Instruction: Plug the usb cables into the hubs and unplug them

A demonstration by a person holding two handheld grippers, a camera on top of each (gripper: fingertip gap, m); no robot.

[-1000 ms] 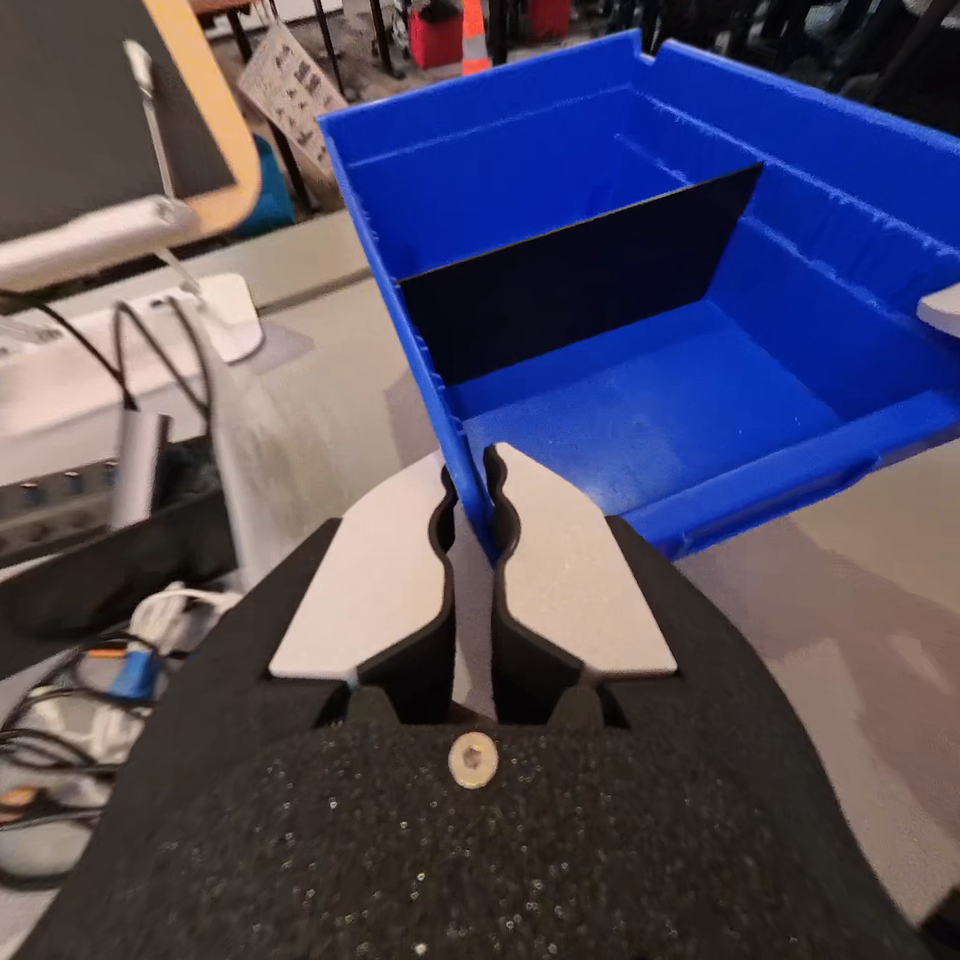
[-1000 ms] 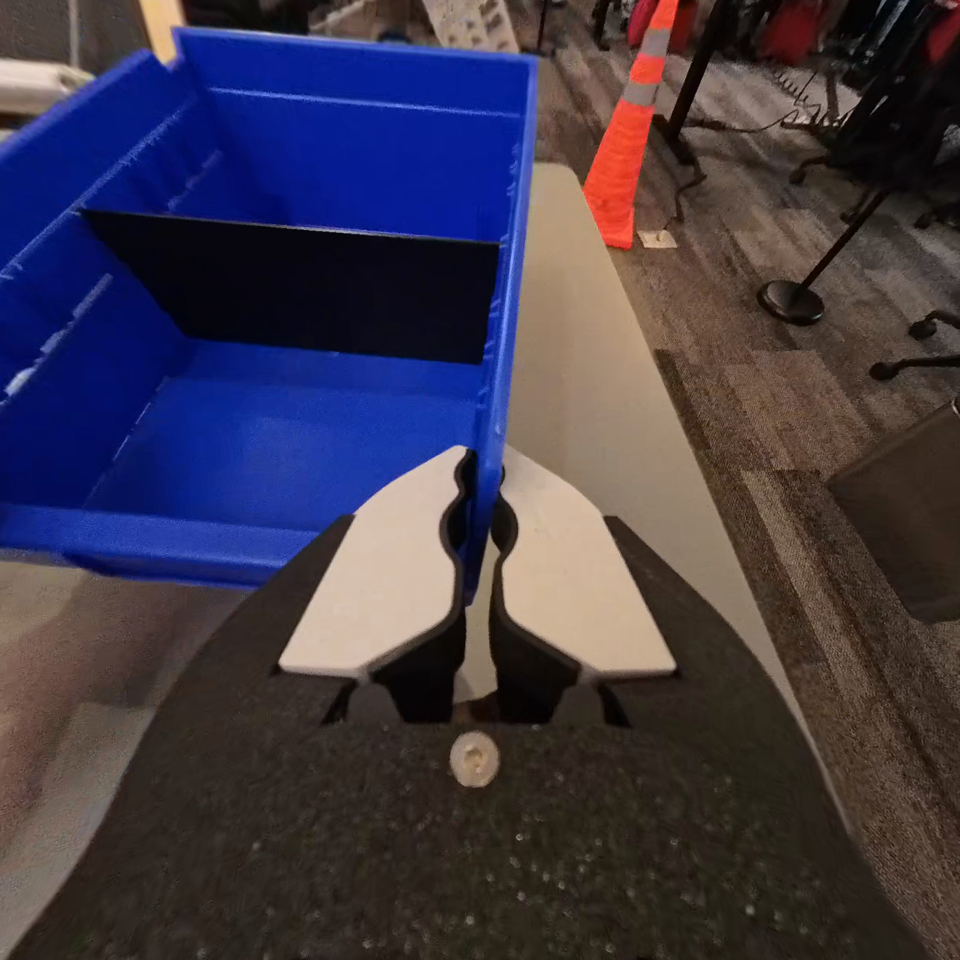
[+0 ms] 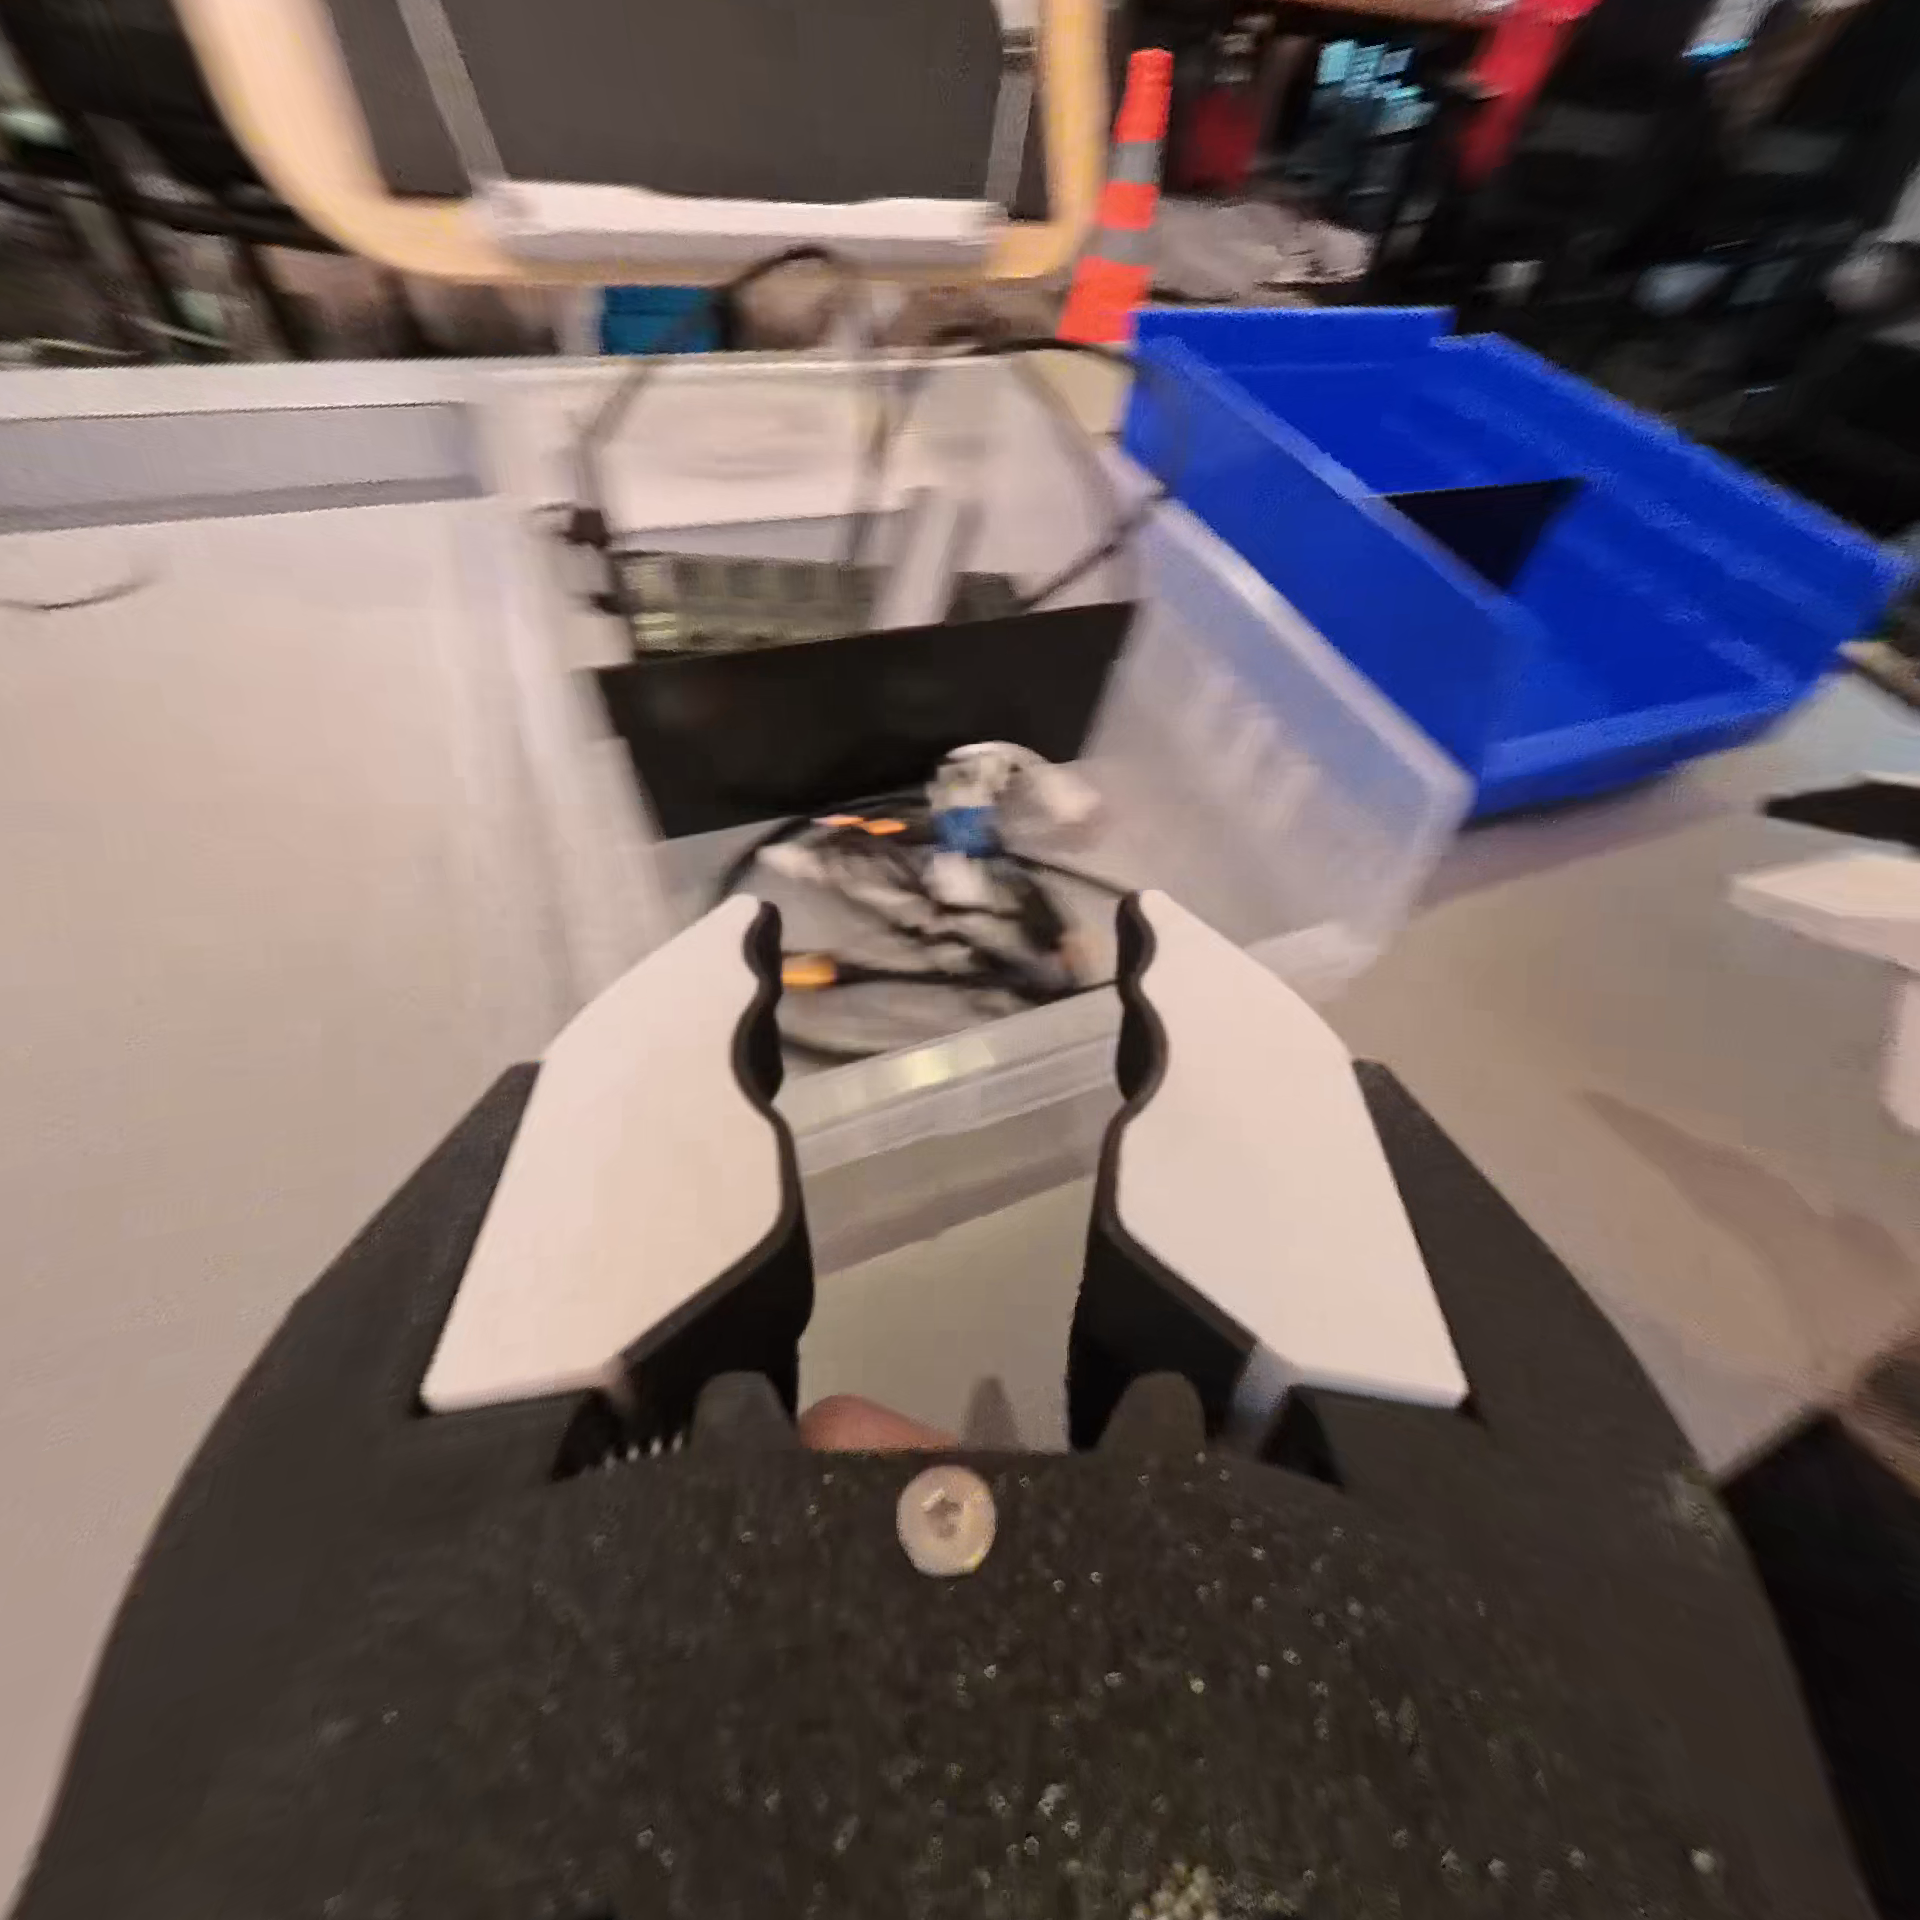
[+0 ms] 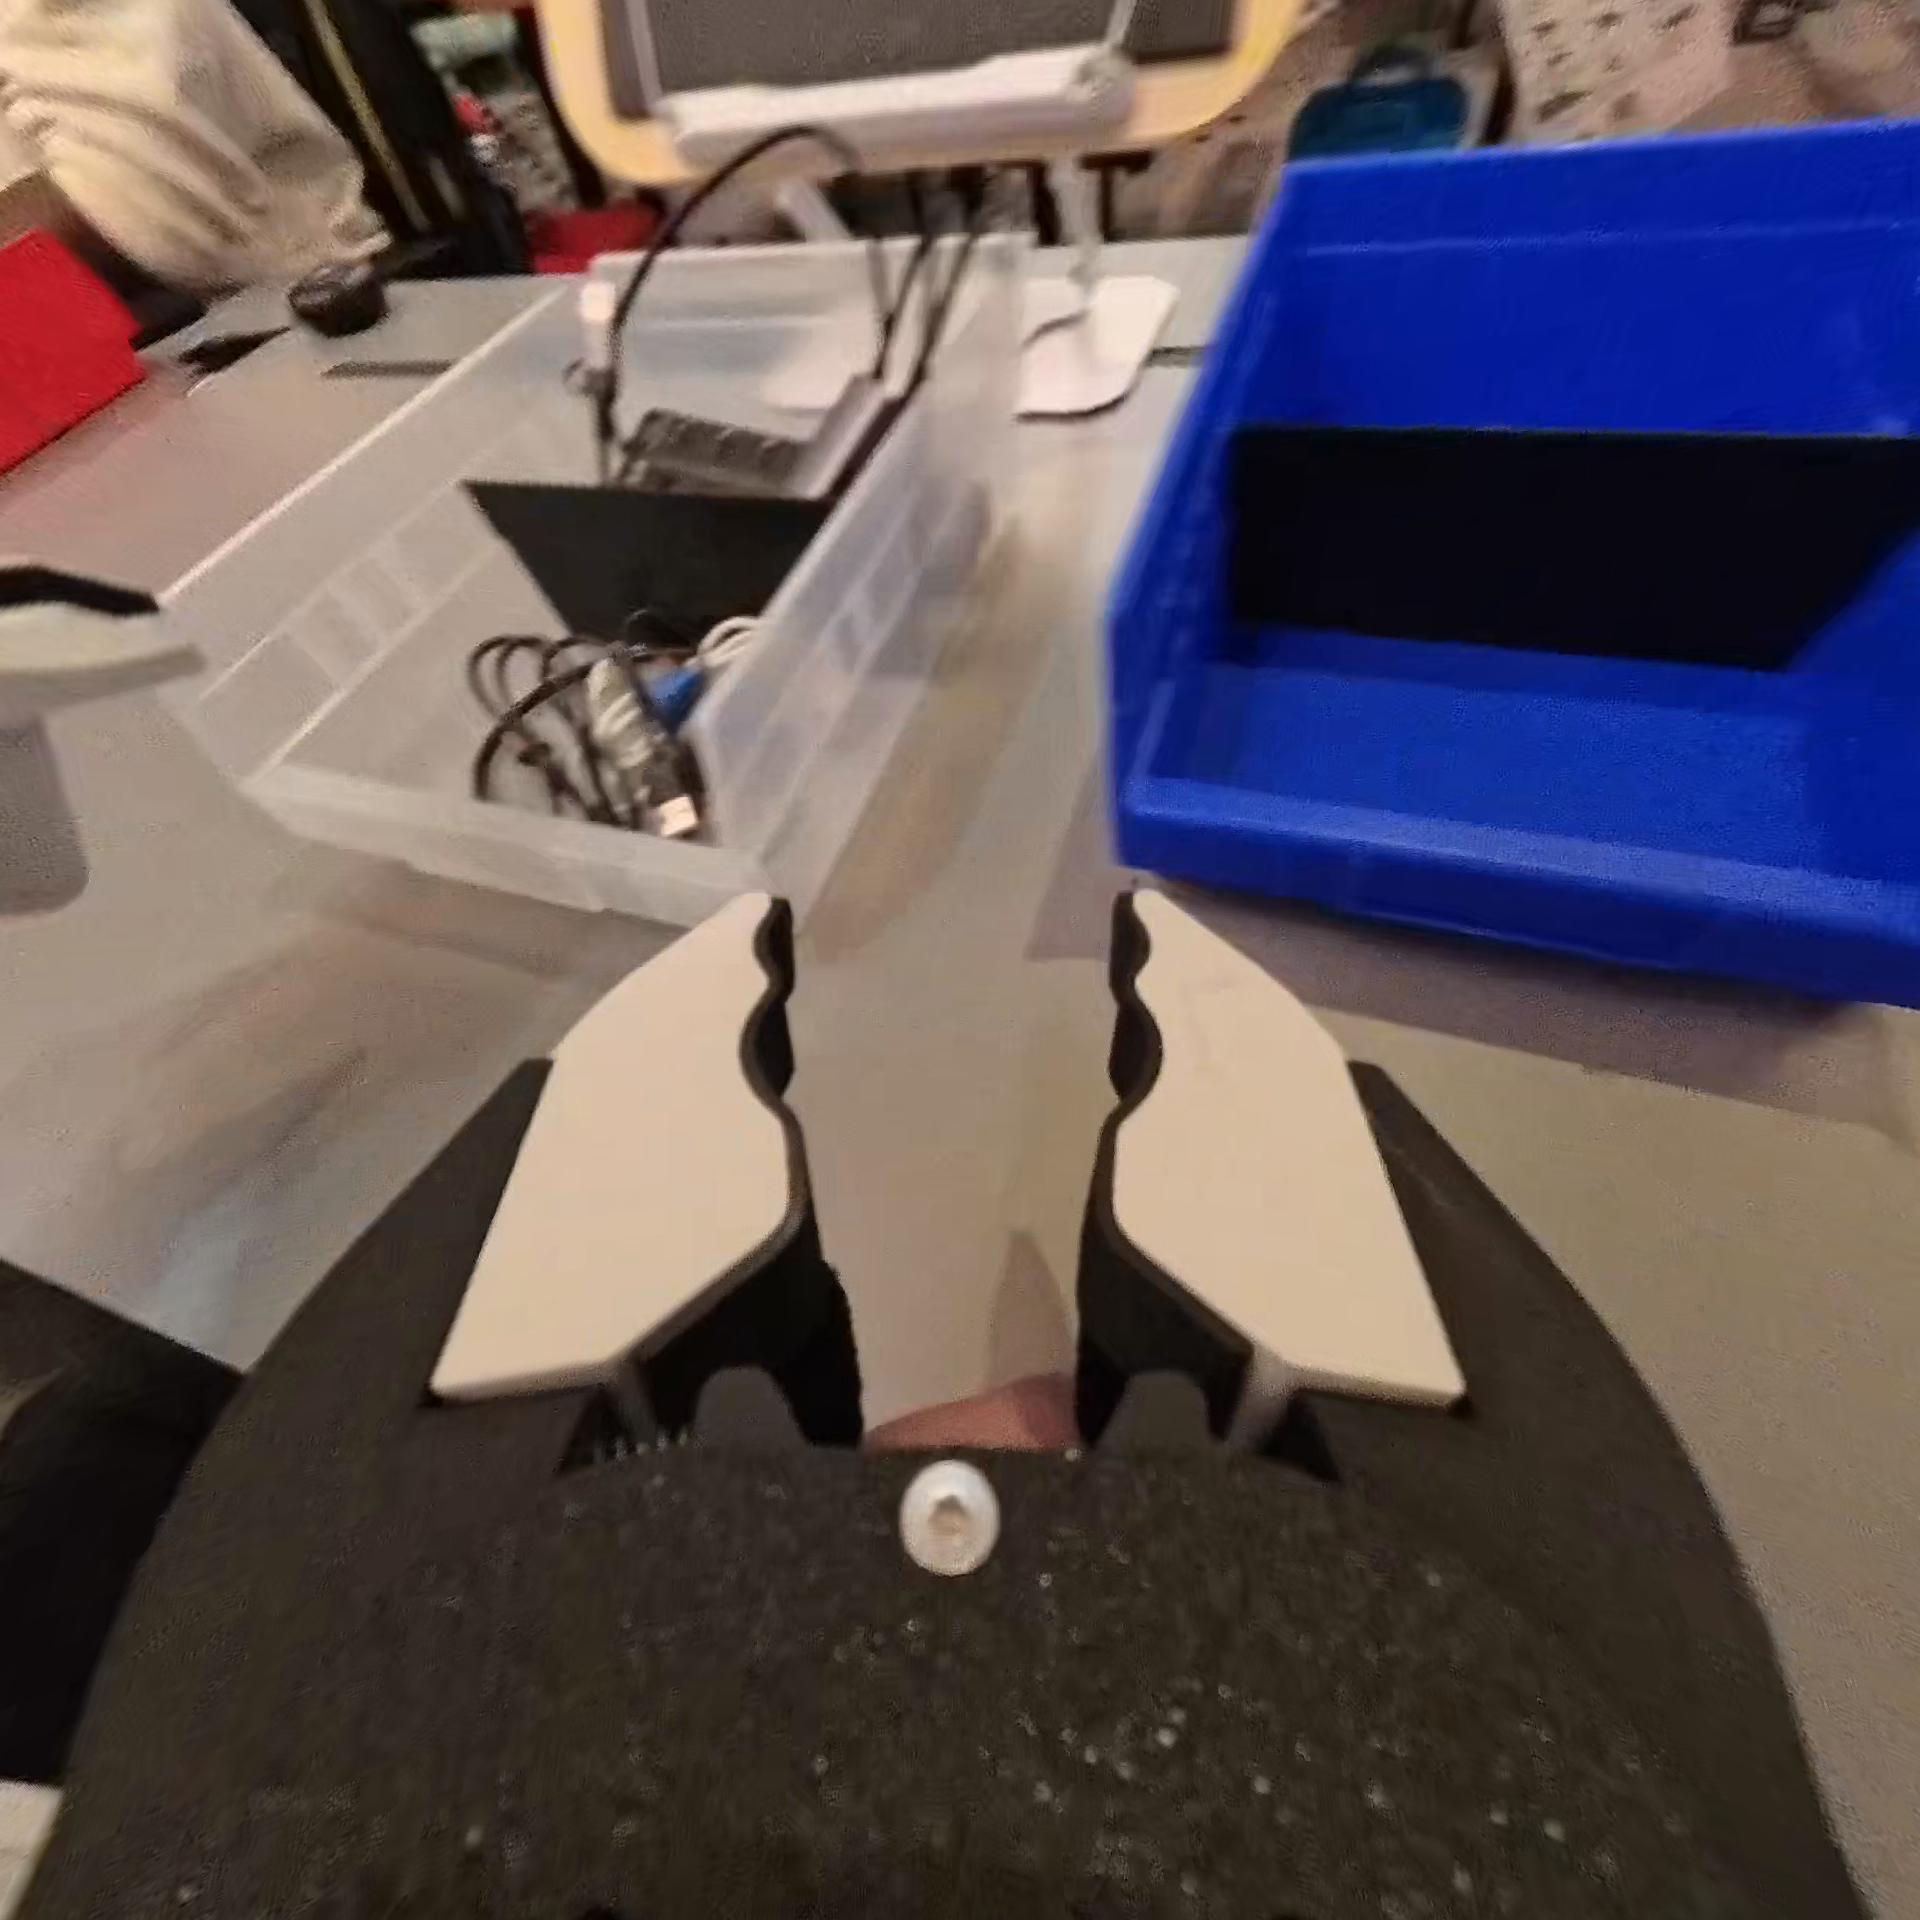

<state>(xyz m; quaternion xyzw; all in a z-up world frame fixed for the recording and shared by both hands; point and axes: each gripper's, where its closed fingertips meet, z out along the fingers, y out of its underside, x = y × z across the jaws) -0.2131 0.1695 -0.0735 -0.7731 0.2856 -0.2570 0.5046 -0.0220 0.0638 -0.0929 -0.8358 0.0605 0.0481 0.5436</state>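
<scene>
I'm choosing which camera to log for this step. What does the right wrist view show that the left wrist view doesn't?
Only the right wrist view shows a red box at far left, a small dark round object on the table, and the right gripper, open and empty. Only the left wrist view shows the orange cone and the left gripper, open and empty, aimed at the cables. Both show the clear bin with its black divider, the hub behind it, and the empty blue bin.
</scene>
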